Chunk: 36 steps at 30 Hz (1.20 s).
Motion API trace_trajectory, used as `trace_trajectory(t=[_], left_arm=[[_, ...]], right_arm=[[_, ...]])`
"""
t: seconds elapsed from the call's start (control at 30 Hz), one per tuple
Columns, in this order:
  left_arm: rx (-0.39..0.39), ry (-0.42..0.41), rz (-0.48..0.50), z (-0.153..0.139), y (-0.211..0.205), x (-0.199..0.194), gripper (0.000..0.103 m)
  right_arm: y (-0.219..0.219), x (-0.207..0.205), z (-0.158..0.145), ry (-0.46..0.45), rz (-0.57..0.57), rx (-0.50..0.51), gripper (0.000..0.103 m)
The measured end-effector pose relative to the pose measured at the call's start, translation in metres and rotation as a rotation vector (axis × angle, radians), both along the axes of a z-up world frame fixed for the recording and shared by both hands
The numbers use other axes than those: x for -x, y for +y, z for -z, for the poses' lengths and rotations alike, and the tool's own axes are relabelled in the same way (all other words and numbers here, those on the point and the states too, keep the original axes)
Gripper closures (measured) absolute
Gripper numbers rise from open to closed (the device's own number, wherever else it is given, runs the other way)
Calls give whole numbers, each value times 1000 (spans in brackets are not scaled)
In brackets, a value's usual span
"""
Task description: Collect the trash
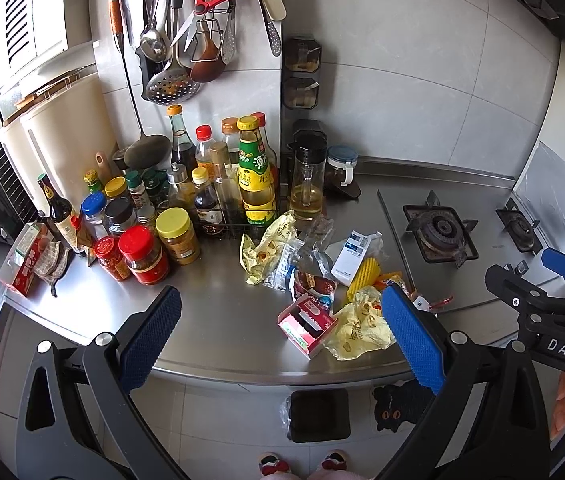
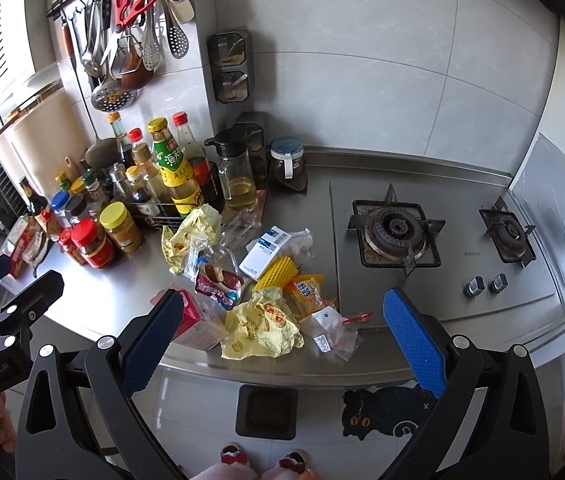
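We see a steel bench (image 2: 114,312) crowded at its left with sauce bottles and red-lidded jars (image 2: 92,242), a two-burner gas hob (image 2: 396,234) at its right, red-handled scissors (image 2: 136,0) hanging among ladles on a wall rail, and a black cat-shaped floor mat (image 2: 386,412) below.

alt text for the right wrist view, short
Open right tongs hover over a steel counter edge strewn with trash: yellow wrappers, a white box, a red carton. A black bin stands on the floor below; condiment bottles left, gas stove right.
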State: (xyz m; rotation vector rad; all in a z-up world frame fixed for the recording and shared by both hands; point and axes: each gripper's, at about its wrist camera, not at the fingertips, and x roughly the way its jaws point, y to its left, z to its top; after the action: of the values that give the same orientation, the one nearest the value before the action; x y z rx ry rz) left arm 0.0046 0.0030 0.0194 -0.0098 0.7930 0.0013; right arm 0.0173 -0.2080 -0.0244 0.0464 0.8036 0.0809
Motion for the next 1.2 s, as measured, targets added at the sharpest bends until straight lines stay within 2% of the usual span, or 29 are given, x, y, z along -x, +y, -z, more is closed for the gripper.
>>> trace_trajectory(t=[1.2], left_arm=[[7, -6, -5, -1, 4, -3, 8]], right_arm=[[0, -4, 1, 1, -1, 4, 3]])
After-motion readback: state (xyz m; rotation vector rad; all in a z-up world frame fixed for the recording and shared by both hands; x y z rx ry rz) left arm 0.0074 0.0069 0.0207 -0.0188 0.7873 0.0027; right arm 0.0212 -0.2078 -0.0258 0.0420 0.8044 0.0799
